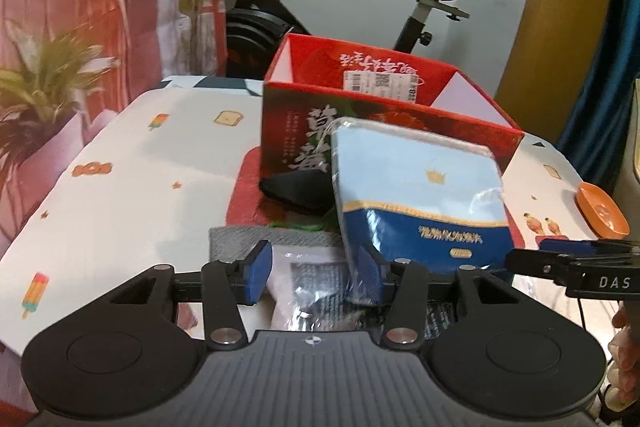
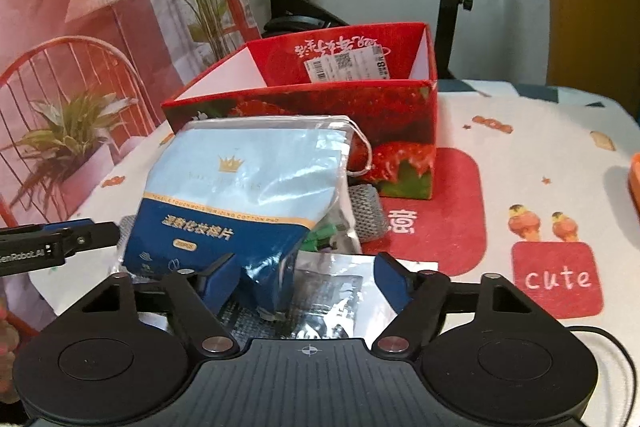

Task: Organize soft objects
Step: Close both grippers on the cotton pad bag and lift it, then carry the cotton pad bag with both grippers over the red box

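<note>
A blue and pale-blue bag of cotton pads [image 1: 420, 195] [image 2: 240, 195] stands tilted in front of the open red strawberry box [image 1: 360, 115] [image 2: 320, 115]. Under it lie a clear plastic packet [image 1: 304, 279] [image 2: 332, 291], a grey knitted cloth [image 1: 240, 239] [image 2: 366, 211] and a black soft piece [image 1: 296, 193]. My left gripper [image 1: 316, 273] is open around the clear packet, with the bag's lower corner draped over its right pad. My right gripper [image 2: 308, 279] is open; its left pad touches the bag's bottom corner, while its right pad stands apart over the packet.
The table carries a white printed cloth [image 1: 140, 155] [image 2: 540, 147]. An orange dish [image 1: 600, 213] sits at the right edge. An exercise bike [image 1: 280, 7] and potted plants [image 2: 72, 131] stand behind the table. A hand [image 1: 624, 347] shows at the lower right.
</note>
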`<action>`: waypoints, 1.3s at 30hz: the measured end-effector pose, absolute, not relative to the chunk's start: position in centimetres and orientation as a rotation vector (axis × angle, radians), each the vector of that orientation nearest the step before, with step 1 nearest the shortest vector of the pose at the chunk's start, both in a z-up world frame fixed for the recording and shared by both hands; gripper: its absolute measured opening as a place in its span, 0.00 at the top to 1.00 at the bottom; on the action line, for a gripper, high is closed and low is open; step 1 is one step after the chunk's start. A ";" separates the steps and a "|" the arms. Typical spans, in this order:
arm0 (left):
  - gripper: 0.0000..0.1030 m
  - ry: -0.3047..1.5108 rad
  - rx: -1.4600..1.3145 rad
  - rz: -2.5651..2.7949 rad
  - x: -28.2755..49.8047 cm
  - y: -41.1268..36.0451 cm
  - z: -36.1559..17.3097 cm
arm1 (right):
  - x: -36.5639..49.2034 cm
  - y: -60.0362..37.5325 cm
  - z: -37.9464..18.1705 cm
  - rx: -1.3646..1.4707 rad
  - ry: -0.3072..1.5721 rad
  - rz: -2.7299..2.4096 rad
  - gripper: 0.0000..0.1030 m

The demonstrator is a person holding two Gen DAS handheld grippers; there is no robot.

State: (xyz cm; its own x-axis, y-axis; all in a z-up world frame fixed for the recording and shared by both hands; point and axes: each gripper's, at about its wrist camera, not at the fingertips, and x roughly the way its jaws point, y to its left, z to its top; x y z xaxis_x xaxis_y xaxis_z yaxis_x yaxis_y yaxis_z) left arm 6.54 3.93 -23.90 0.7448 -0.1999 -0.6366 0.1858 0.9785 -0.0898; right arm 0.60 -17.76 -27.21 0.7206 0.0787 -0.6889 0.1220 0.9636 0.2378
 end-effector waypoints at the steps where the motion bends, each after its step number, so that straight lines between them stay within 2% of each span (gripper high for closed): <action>1: 0.51 0.696 -0.025 -0.221 6.8 3.8 -23.8 | 0.8 -17.9 -27.2 0.288 0.768 -0.016 0.34; 5: 0.51 0.701 -0.054 -0.266 8.0 3.2 -23.3 | 1.6 -17.9 -27.1 0.308 0.764 0.012 0.35; 16: 0.51 0.797 -0.163 -0.348 9.6 2.3 -25.5 | 3.2 -18.2 -28.0 0.369 0.765 0.076 0.49; 28: 0.53 0.824 -0.196 -0.389 9.8 2.3 -26.3 | 3.4 -18.0 -28.9 0.411 0.782 0.113 0.55; 34: 0.57 0.807 -0.141 -0.404 9.7 1.7 -25.9 | 3.4 -17.6 -28.8 0.400 0.781 0.120 0.61; 39: 0.57 0.729 -0.094 -0.432 9.0 1.6 -23.5 | 2.6 -17.4 -27.0 0.372 0.715 0.124 0.62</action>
State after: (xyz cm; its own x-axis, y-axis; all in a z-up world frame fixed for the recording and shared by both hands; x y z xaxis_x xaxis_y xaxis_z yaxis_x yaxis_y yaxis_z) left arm 9.02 1.61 -23.52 0.6622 -0.4143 -0.6244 0.3495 0.9078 -0.2317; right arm 2.59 -17.41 -27.02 0.7510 0.2368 -0.6163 0.0149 0.9272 0.3744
